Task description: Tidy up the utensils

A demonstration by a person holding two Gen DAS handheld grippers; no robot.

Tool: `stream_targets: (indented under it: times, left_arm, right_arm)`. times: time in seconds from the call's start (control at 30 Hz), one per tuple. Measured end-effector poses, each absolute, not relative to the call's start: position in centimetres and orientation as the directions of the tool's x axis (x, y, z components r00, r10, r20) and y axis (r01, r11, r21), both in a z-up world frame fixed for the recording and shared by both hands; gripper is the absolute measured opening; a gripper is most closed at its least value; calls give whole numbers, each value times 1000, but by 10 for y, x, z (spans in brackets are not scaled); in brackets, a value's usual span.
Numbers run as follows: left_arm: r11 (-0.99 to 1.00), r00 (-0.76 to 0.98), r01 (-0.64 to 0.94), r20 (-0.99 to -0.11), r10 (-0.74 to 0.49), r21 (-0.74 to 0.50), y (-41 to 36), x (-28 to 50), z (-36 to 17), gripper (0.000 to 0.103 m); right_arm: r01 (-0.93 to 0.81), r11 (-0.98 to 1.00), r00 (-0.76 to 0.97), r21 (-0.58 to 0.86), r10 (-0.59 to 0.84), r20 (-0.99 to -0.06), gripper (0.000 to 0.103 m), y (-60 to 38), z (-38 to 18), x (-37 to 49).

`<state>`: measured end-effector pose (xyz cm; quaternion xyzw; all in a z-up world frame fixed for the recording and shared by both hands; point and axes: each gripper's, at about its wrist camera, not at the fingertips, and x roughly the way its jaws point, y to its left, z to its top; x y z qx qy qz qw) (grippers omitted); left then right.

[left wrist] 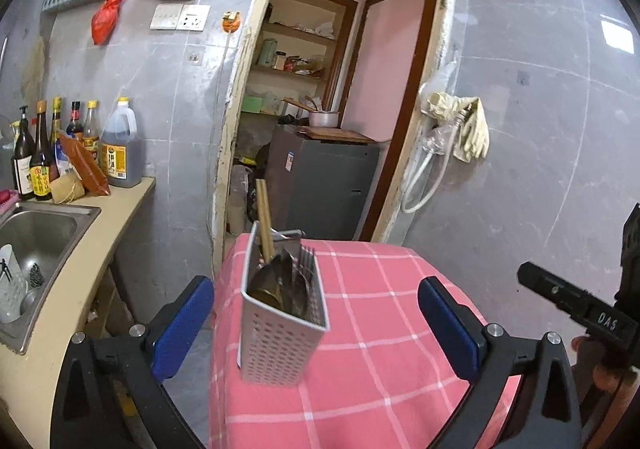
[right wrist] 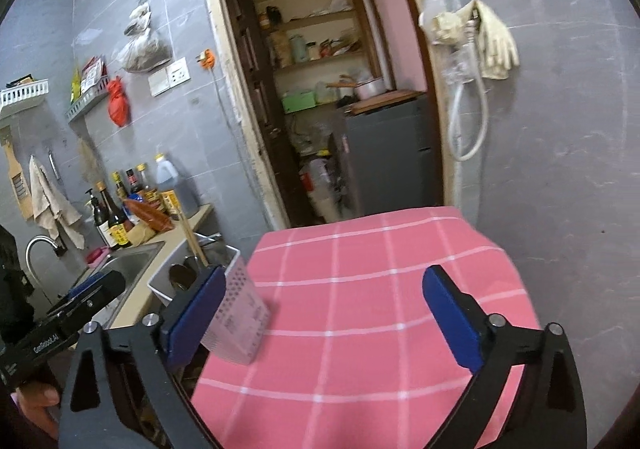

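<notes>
Grey marbled wall tiles [left wrist: 540, 97] behind, smooth and glossy. Pink checked tablecloth [left wrist: 380, 309], soft weave with thin white lines, draped over a rounded table edge. Beige countertop [left wrist: 120, 205] to one side, with a brushed steel sink [left wrist: 36, 229] sunk into it. Perforated metal utensil holder [left wrist: 280, 325], boxy and pale grey, upright on the tablecloth near the edge facing the sink; wooden chopsticks [left wrist: 264, 221], dull steel spoons [left wrist: 276, 281] and a fork [left wrist: 306, 261] standing inside. Left gripper [left wrist: 316, 325] spread wide, blue ribbed pads either side of the utensil holder, apart from its walls, nothing held. Right gripper [right wrist: 324, 313] likewise wide open over bare cloth, gripping nothing, utensil holder just beside its one pad.
</notes>
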<state>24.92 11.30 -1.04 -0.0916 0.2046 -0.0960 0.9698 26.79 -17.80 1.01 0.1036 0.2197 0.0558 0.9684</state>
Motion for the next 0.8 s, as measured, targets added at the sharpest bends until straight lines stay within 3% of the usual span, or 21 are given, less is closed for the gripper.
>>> stream_targets:
  times: [0.8]
  left_arm:
    - [985, 904, 96, -402, -145, -140, 62, 106, -18, 103]
  right_arm:
    - [-70, 984, 913, 164, 130, -388, 102, -237, 1, 111]
